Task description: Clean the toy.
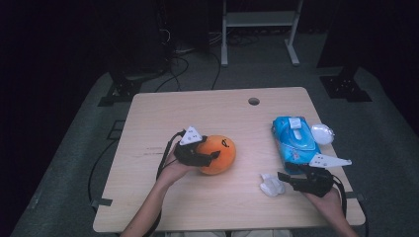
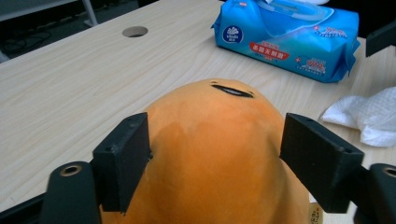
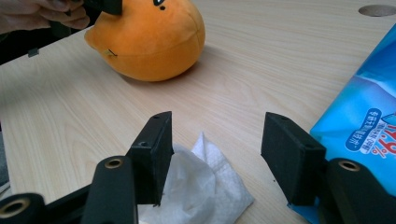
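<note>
Left gripper [image 1: 210, 157] sat at the 9 o'clock side of the orange plush toy [image 1: 220, 154], near the middle of the tabletop [image 1: 197, 106]. In the left gripper view its two fingers [image 2: 122, 163] straddled the toy's rounded body [image 2: 219, 154]; the left one looked to touch the fabric, the right one stood just clear with a sliver of tabletop showing between. Grip released, the plush resting on the wood by itself. The toy's dark stitched mark [image 2: 232, 90] faced away from the gripper, toward 12 o'clock in that view.

Right gripper [image 1: 282, 177] lay low at the 4 o'clock part of the tabletop, held by the person's right hand [image 1: 326, 197]. Its fingers [image 3: 154, 154] were spread apart and clamped on nothing. A crumpled white tissue [image 1: 272, 185] lay on the wood just ahead of them, at the gripper's 9 o'clock in the high view; in the right gripper view the tissue [image 3: 196, 191] sat low between the fingers, nearer the left one, whether touching I could not tell.

Blue wet-wipe pack [image 1: 295, 143] lay flat at 3 o'clock, just beyond the right gripper, its flap on top. A small white lump [image 1: 322, 134] rested against the pack's 3 o'clock edge. A round cable hole [image 1: 254, 101] marked the 12 o'clock edge.
</note>
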`<move>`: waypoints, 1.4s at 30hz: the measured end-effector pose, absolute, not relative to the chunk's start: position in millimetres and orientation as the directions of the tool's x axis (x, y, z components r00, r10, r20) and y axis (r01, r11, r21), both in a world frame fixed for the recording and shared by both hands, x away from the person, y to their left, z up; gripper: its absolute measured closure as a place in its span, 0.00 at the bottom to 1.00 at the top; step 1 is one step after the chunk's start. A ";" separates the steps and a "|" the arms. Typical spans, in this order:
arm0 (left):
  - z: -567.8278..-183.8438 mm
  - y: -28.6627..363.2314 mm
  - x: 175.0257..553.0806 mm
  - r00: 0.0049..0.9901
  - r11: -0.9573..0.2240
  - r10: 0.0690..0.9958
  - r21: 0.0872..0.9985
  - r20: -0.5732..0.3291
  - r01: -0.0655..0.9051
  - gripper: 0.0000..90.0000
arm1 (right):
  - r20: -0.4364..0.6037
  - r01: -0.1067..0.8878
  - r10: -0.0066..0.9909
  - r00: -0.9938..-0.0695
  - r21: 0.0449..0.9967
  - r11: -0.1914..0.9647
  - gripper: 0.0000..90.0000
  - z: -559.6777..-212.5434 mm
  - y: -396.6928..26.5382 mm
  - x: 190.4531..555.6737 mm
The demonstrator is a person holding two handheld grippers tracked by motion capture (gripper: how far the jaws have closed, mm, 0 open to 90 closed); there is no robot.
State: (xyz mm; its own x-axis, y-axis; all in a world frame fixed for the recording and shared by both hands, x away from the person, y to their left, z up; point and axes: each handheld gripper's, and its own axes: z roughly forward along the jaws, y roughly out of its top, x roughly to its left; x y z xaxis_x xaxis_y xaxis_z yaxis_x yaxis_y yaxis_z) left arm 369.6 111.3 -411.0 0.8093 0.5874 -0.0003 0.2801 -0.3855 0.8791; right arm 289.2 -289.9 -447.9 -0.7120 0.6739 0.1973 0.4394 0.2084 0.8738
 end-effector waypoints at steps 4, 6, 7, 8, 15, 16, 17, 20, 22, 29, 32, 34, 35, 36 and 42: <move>-409.8 114.5 366.7 0.807 -0.369 0.590 0.883 -0.019 0.290 0.23 | 0.192 0.436 0.676 -0.711 0.875 0.210 0.46 -446.8 -289.2 288.9; -409.3 117.1 365.2 0.805 -0.354 0.593 0.886 -0.035 0.300 0.22 | 0.193 0.436 0.678 -0.709 0.876 0.207 0.46 -445.7 -289.6 288.2; -408.9 118.6 364.6 0.805 -0.349 0.592 0.887 -0.040 0.301 0.21 | 0.191 0.433 0.679 -0.709 0.878 0.204 0.46 -445.6 -290.0 288.2; -408.8 120.0 364.0 0.802 -0.347 0.595 0.888 -0.041 0.302 0.21 | 0.192 0.435 0.681 -0.707 0.877 0.203 0.46 -445.5 -290.4 288.0; -406.6 127.6 357.7 0.798 -0.345 0.601 0.887 -0.043 0.308 0.19 | 0.187 0.430 0.688 -0.701 0.881 0.197 0.45 -444.2 -292.4 287.3; -406.3 128.4 356.4 0.798 -0.346 0.601 0.887 -0.042 0.307 0.19 | 0.189 0.430 0.689 -0.700 0.881 0.196 0.45 -444.0 -292.6 287.2; -406.1 129.2 355.3 0.797 -0.344 0.602 0.887 -0.043 0.308 0.19 | 0.189 0.430 0.689 -0.700 0.882 0.195 0.45 -443.9 -292.8 287.3; -405.6 132.3 352.1 0.796 -0.342 0.604 0.888 -0.044 0.308 0.18 | 0.190 0.431 0.690 -0.699 0.882 0.193 0.45 -444.4 -293.3 287.6; -405.2 134.5 350.2 0.795 -0.340 0.605 0.888 -0.045 0.309 0.18 | 0.192 0.433 0.691 -0.697 0.881 0.193 0.44 -444.7 -293.6 287.7; -404.9 142.6 343.1 0.792 -0.336 0.609 0.888 -0.049 0.313 0.17 | 0.195 0.433 0.692 -0.695 0.882 0.186 0.44 -444.3 -294.0 287.5; -405.6 146.1 339.8 0.788 -0.332 0.613 0.889 -0.052 0.316 0.17 | 0.194 0.433 0.693 -0.695 0.881 0.188 0.44 -444.4 -293.9 287.6; -406.2 148.4 337.8 0.786 -0.334 0.616 0.887 -0.051 0.320 0.16 | 0.193 0.433 0.693 -0.694 0.881 0.188 0.44 -444.4 -293.8 287.5; -406.5 149.6 337.0 0.786 -0.334 0.617 0.886 -0.052 0.321 0.16 | 0.194 0.433 0.693 -0.694 0.881 0.188 0.44 -444.3 -293.7 287.5; -406.8 150.6 336.0 0.784 -0.333 0.618 0.886 -0.054 0.323 0.16 | 0.194 0.434 0.693 -0.694 0.881 0.188 0.44 -444.2 -293.7 287.5; -409.0 155.9 331.7 0.778 -0.330 0.625 0.884 -0.058 0.331 0.15 | 0.192 0.434 0.695 -0.693 0.881 0.190 0.43 -444.6 -294.0 287.7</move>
